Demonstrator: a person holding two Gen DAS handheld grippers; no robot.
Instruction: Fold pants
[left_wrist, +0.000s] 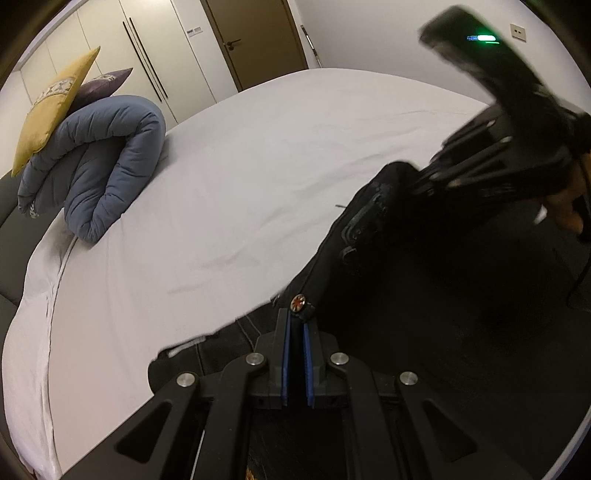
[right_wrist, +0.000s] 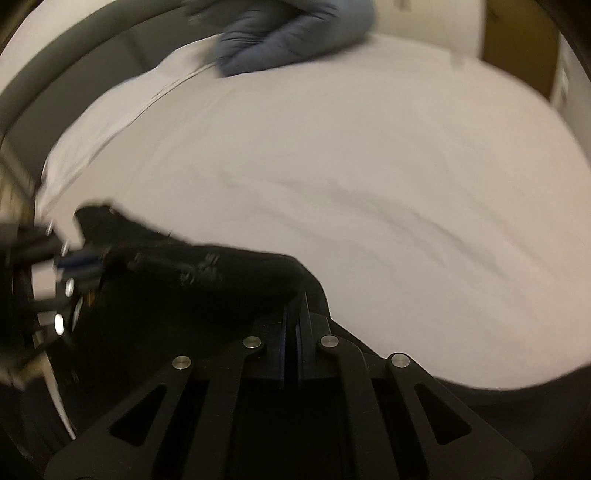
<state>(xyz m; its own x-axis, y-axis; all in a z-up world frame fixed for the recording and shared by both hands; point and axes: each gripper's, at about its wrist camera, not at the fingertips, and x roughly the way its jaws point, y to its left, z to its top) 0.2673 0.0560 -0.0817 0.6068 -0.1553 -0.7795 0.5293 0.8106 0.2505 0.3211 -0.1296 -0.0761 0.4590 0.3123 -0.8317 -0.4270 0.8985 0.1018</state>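
Observation:
Black pants (left_wrist: 424, 280) hang above a white bed sheet (left_wrist: 229, 177), held up by both grippers. My left gripper (left_wrist: 296, 321) is shut on the waistband next to a metal button (left_wrist: 297, 302). My right gripper (right_wrist: 295, 314) is shut on the other end of the waistband (right_wrist: 207, 266), which stretches taut to the left gripper (right_wrist: 79, 264) at the left edge of the right wrist view. In the left wrist view the right gripper (left_wrist: 424, 181) shows at the right, gripping the cloth. The right wrist view is blurred.
A rolled blue duvet (left_wrist: 107, 166) with a yellow pillow (left_wrist: 55, 107) and a purple pillow (left_wrist: 101, 85) lies at the far left of the bed. Wardrobe doors (left_wrist: 147, 55) and a brown door (left_wrist: 258, 37) stand behind. The duvet also shows in the right wrist view (right_wrist: 295, 33).

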